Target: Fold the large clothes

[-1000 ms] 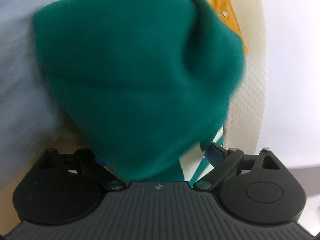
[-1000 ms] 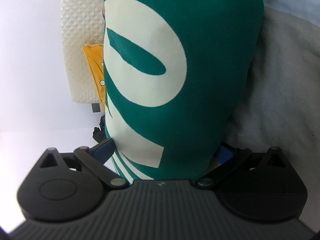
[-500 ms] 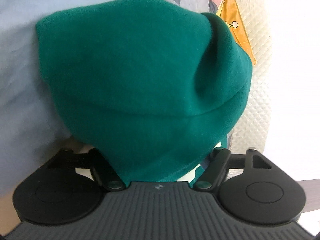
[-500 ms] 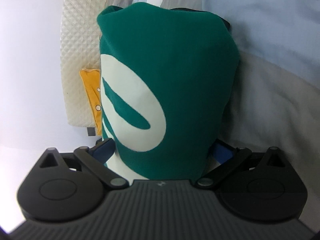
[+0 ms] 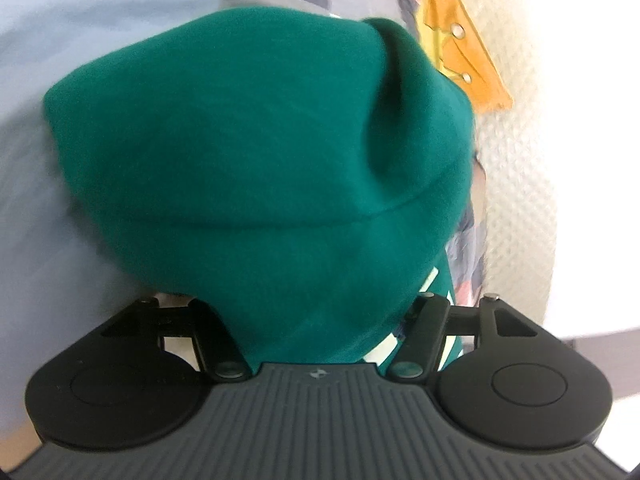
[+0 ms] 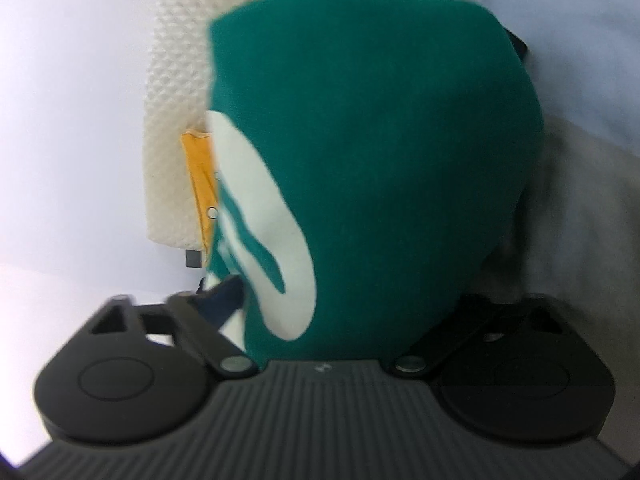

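While you held both grippers up to the green garment, it filled the middle of each wrist view, bunched and draped over the fingers. Your left gripper had just been narrowing, with green cloth between its jaws; the fingertips were buried, so whether they pinched it could not be told. Your right gripper had been narrowing too, its jaws around the part with the white print, grip likewise hidden. A yellow cloth lay on a cream quilted cover at the upper right of the left view.
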A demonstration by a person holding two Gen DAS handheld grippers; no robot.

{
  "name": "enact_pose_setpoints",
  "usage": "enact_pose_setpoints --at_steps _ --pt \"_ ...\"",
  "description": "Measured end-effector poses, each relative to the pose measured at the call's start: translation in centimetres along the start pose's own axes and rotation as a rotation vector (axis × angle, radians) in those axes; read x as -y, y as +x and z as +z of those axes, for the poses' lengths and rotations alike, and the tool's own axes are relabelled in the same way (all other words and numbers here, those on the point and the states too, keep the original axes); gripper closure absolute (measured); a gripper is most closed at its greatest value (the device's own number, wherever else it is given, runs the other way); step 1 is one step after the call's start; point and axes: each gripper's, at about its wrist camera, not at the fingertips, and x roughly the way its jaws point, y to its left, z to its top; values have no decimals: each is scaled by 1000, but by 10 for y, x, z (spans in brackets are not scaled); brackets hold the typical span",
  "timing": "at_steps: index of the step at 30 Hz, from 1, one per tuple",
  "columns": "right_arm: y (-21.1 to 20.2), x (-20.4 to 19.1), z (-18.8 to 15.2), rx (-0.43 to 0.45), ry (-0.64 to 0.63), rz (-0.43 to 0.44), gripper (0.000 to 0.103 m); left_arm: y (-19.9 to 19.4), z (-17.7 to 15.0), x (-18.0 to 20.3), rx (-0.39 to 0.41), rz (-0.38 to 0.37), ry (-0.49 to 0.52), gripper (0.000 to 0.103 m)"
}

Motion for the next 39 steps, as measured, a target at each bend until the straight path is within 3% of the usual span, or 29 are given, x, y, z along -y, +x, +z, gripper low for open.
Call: enact_pose_setpoints --at_steps 9,18,24,31,39 --pt "-10 -21 0 2 -137 36 52 -15 -15 21 25 -13 76 53" --pt "-40 -63 3 12 -326 112 60 -31 -30 61 25 -78 151 67" --pt "-61 -91 22 56 -358 160 60 -48 -40 95 0 -138 234 68" --pt "-77 -115 72 120 -367 191 60 -12 -59 178 -29 -166 356 69" --pt "-75 -129 160 214 -340 196 60 89 -91 290 -65 -200 493 70"
